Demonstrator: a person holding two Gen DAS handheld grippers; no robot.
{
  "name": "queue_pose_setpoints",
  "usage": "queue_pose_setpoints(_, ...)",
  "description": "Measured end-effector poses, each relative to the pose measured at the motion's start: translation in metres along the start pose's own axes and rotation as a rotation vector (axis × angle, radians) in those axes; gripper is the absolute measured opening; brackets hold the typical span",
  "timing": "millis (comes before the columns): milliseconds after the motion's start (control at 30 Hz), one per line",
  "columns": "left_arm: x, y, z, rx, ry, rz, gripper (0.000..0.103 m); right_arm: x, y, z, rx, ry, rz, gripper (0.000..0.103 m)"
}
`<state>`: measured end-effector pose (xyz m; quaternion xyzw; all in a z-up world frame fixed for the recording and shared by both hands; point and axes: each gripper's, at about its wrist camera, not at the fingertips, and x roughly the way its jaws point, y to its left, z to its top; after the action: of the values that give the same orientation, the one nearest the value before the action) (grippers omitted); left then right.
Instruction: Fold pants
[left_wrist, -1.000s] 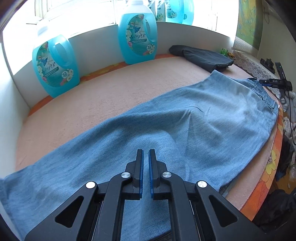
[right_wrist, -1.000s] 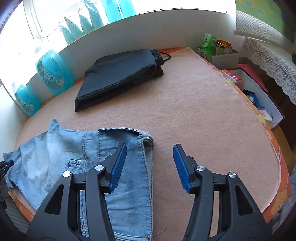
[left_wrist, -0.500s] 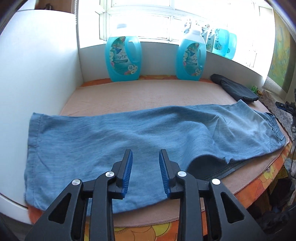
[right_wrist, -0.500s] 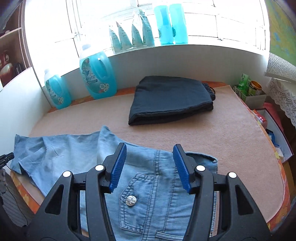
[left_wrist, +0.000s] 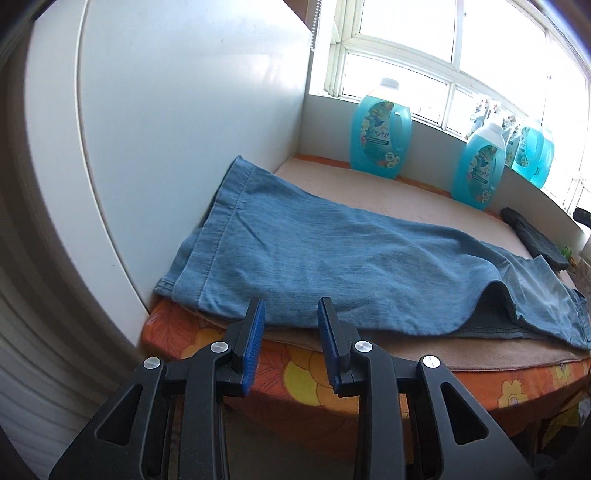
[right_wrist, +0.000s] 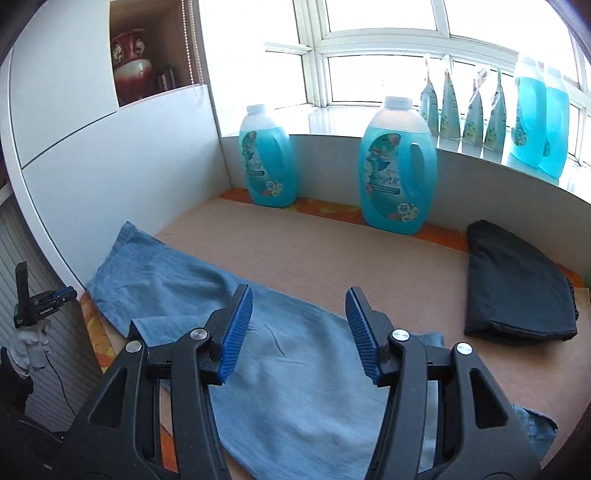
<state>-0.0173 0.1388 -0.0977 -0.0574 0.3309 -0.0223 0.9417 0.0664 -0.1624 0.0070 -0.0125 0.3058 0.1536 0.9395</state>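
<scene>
A beige-covered table (left_wrist: 424, 192) with an orange flowered cloth hanging over its near edge fills both views, boxed in by a white panel (left_wrist: 184, 129) on the left and a low white wall under the window at the far side. The blue jeans (left_wrist: 332, 266) lie stretched along the near part of the table, leg hems at the left against the white panel, waist end away to the right; near the right end one edge is lifted, showing the darker inside. A folded black garment (right_wrist: 517, 288) rests at the far right, well apart from the jeans. Two large blue detergent bottles (right_wrist: 397, 166) stand against the far wall, with more bottles and pouches on the sill behind. The right gripper (right_wrist: 299, 332) hangs above the middle of the jeans, its blue pads spread wide with nothing between them. The left gripper (left_wrist: 291, 336) is off the near edge of the table near the hems, its jaws parted a little and empty, not touching the fabric. A white-gloved hand (right_wrist: 29, 347) holds it at the left edge of the right wrist view.
</scene>
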Motion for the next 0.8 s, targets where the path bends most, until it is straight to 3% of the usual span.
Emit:
queue_pose_setpoints(300,0.015,0.047,-0.016,-0.204,-0.035,0.028,0.028,0.11,0.131,0.073,-0.229,0.097,0.253,0.055)
queue_pose_setpoints(467,0.029,0.047,-0.018,-0.206,-0.029,0.052,0.028,0.182,0.185,0.106,-0.279,0.16,0.375,0.055)
queue_pose_setpoints(633,0.035,0.058,-0.016,-0.295,-0.057,0.035,0.028,0.251,0.23,0.123,-0.296,0.238,0.481,0.055)
queue_pose_setpoints(800,0.036,0.061,-0.014,-0.337,-0.076,0.026,0.028,0.309,0.277,0.132,-0.329,0.295,0.529,0.055)
